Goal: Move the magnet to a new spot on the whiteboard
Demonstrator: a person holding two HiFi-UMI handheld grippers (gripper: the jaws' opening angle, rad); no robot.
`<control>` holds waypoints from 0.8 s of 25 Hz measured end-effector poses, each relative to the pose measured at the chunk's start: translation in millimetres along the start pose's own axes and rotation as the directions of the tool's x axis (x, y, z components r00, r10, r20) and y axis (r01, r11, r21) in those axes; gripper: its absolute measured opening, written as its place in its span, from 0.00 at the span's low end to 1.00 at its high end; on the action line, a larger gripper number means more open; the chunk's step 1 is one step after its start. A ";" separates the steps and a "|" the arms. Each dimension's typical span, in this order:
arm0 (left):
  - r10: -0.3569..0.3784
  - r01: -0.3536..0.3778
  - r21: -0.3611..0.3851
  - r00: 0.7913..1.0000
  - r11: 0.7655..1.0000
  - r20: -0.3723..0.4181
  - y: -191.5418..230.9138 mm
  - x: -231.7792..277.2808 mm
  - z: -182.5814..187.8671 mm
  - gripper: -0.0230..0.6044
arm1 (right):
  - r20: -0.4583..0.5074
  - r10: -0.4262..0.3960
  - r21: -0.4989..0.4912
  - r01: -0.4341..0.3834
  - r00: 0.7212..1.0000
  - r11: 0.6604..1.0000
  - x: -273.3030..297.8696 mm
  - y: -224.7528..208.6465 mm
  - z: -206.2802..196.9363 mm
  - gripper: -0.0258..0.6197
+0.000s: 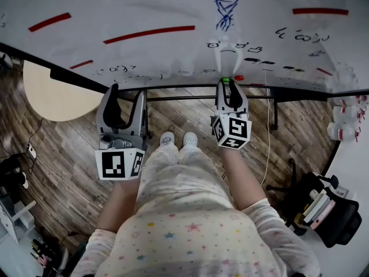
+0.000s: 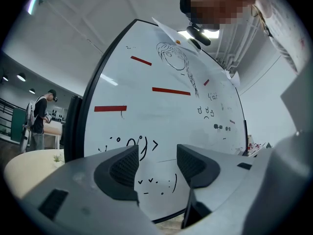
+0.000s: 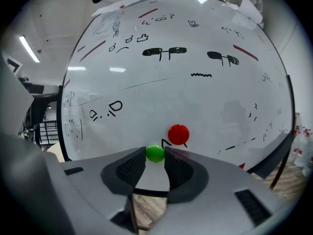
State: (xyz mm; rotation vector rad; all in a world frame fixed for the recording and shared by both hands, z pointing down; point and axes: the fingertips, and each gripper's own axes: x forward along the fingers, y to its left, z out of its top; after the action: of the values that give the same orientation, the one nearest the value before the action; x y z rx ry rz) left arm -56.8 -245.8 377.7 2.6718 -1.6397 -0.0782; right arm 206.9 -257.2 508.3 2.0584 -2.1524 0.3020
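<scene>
My right gripper (image 3: 155,161) is clenched on the green magnet (image 3: 155,152), low centre of the frame near the whiteboard's (image 3: 205,97) bottom edge beside a red magnet (image 3: 178,134), seemingly to pull it free, while my left gripper (image 2: 156,165) hangs released, empty.

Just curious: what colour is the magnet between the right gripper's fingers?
The magnet is green, clearest in the right gripper view.

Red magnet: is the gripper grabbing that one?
No, the right gripper is shut on the green magnet, and the red magnet sits free on the whiteboard just beside it.
</scene>
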 end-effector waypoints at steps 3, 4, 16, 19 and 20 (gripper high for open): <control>-0.002 0.002 -0.004 1.000 1.000 0.002 -1.3 -1.9 0.7 0.38 | 0.006 0.007 0.018 -0.008 1.000 1.000 -0.6 -0.5 2.5 0.23; -0.005 0.005 -0.001 1.000 1.000 0.003 -2.5 -2.7 0.9 0.37 | 0.008 0.009 0.018 -0.009 1.000 1.000 -1.0 -0.4 3.6 0.23; 0.010 -0.010 0.007 1.000 1.000 0.022 0.4 -16.0 8.5 0.37 | -0.020 0.045 0.006 -0.045 0.999 0.999 -19.8 8.5 -6.2 0.23; 0.016 -0.016 0.006 1.000 1.000 0.027 2.0 -19.9 10.6 0.37 | -0.019 0.059 0.000 -0.059 0.998 0.998 -22.5 12.2 -3.4 0.23; 0.017 -0.017 0.005 0.999 1.000 0.028 2.5 -20.9 11.0 0.37 | -0.019 0.065 0.002 -0.065 0.998 0.998 -23.0 13.8 -1.9 0.23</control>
State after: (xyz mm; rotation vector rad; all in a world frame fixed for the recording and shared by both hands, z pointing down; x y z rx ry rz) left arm -69.0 -228.1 367.6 2.6725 -1.6729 -0.1120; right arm 194.2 -234.0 503.9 1.9814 -2.2120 0.3298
